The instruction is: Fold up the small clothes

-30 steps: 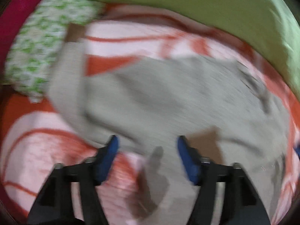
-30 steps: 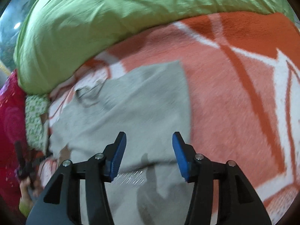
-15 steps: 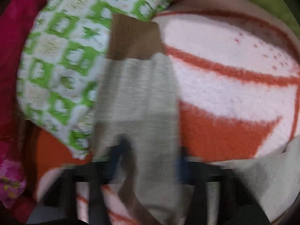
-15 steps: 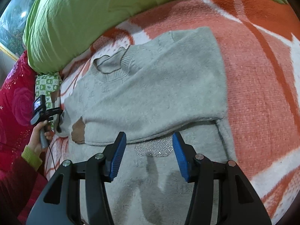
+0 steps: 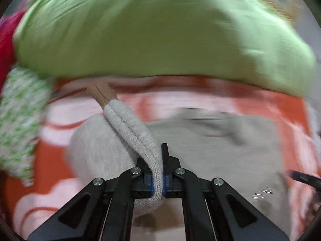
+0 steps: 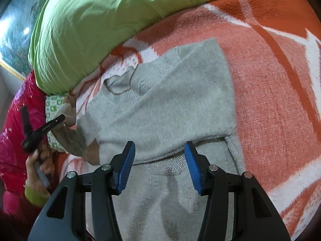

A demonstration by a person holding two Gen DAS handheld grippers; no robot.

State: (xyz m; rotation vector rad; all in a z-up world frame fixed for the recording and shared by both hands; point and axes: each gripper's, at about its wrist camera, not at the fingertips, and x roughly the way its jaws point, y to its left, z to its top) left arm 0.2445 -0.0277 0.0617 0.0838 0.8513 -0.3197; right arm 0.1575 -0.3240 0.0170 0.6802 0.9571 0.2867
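A small grey knit sweater [image 6: 166, 104] lies front-up on the orange and white blanket [image 6: 276, 92], with its right sleeve folded across the chest. My left gripper [image 5: 157, 177] is shut on the other grey sleeve [image 5: 132, 128], which rises from the jaws and ends in a tan cuff [image 5: 101, 93]. In the right wrist view that gripper [image 6: 50, 126] shows at the far left in a person's hand [image 6: 40, 160], lifting the sleeve [image 6: 68, 134]. My right gripper [image 6: 158, 166] hovers open over the sweater's lower body, near a sparkly patch [image 6: 167, 166], with nothing between its pads.
A big lime green duvet [image 6: 104, 20] bulges along the far side of the blanket. A green and white patterned pillow [image 5: 18, 124] lies at the left. A red patterned cloth [image 6: 12, 136] fills the left edge. Bare blanket stretches to the right of the sweater.
My left gripper has shut on the sleeve and lifted it off the pillow, swinging toward the sweater's body. The right gripper has stayed over the sweater, open as before.
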